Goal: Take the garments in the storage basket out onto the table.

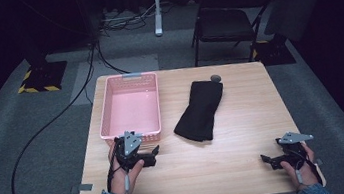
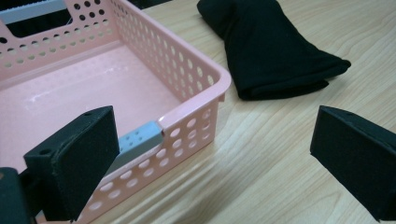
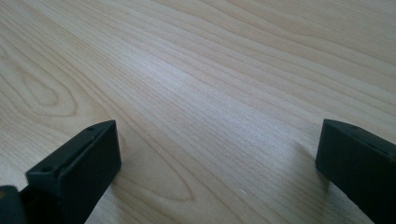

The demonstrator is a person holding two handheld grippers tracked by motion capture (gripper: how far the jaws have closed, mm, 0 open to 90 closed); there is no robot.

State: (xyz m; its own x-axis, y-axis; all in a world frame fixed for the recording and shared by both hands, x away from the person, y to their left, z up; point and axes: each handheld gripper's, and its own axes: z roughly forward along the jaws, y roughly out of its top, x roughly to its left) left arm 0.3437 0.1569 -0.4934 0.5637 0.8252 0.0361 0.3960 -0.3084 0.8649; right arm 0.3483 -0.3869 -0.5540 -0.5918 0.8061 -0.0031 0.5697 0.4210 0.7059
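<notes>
A pink perforated basket stands empty on the left half of the wooden table. A folded black cloth lies to its right, near the table's middle. My left gripper rests by the basket's near right corner, open with nothing between its jaws. In the left gripper view the basket fills the left and the black cloth lies at the upper right. My right gripper sits at the table's near right corner, open over bare wood.
A small grey round object lies at the far end of the cloth. A black chair stands beyond the table's far edge. Cables run across the grey floor at the left.
</notes>
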